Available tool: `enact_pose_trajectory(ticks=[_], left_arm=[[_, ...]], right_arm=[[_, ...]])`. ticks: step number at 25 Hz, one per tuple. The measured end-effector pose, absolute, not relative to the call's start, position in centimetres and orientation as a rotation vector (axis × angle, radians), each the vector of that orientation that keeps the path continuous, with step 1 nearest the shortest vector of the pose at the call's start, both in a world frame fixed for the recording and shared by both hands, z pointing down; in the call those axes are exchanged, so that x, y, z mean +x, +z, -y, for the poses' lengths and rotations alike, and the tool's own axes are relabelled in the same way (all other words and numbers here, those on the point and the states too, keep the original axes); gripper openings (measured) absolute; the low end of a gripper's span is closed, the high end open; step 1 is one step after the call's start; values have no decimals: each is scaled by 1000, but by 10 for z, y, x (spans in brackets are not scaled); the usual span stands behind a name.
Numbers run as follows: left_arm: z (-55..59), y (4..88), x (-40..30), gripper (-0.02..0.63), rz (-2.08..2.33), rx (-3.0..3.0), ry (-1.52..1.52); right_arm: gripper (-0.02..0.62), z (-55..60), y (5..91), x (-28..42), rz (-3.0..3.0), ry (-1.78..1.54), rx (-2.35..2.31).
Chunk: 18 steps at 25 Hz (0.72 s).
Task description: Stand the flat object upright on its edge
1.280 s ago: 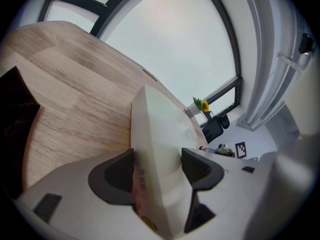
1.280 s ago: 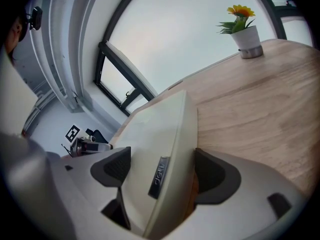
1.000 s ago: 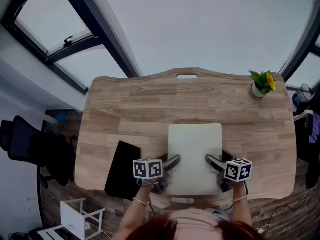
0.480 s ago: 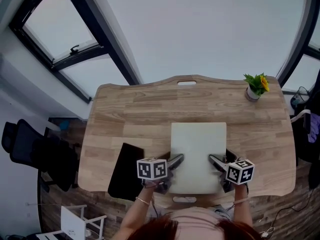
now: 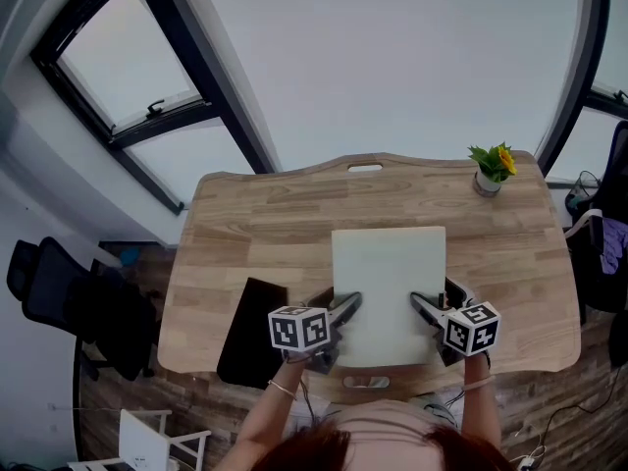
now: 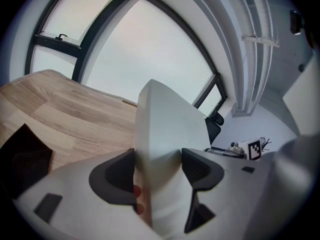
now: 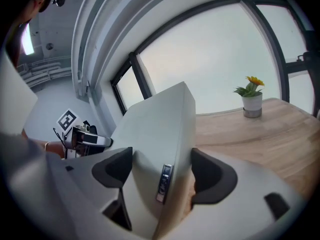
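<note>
The flat object is a pale grey-white slab like a closed laptop, in the middle of the wooden table. My left gripper is shut on its left edge and my right gripper is shut on its right edge. In the left gripper view the slab rises between the dark pads, near end lifted. In the right gripper view the slab shows a small port on its edge, clamped between the pads.
A black flat pad lies on the table left of the slab, near the front edge. A small potted plant with a yellow flower stands at the far right corner. Window frames lie beyond the table. A black chair stands left.
The slab's far edge sits a little higher in the view and looks larger, as both grippers tilt it up. The black pad and the plant have not moved on the table.
</note>
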<state>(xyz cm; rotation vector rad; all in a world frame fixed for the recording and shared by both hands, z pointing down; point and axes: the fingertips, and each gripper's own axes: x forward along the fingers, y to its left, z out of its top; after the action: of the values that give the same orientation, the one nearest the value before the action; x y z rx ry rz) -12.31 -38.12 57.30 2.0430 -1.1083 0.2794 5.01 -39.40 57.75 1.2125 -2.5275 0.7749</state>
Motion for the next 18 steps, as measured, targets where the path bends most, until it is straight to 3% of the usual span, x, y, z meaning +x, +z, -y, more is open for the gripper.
enact_pose_trajectory(ticks=[18], left_arm=[[365, 533, -116, 275, 1185, 2217, 277]], right_arm=[[357, 377, 535, 55, 2583, 432, 1264]])
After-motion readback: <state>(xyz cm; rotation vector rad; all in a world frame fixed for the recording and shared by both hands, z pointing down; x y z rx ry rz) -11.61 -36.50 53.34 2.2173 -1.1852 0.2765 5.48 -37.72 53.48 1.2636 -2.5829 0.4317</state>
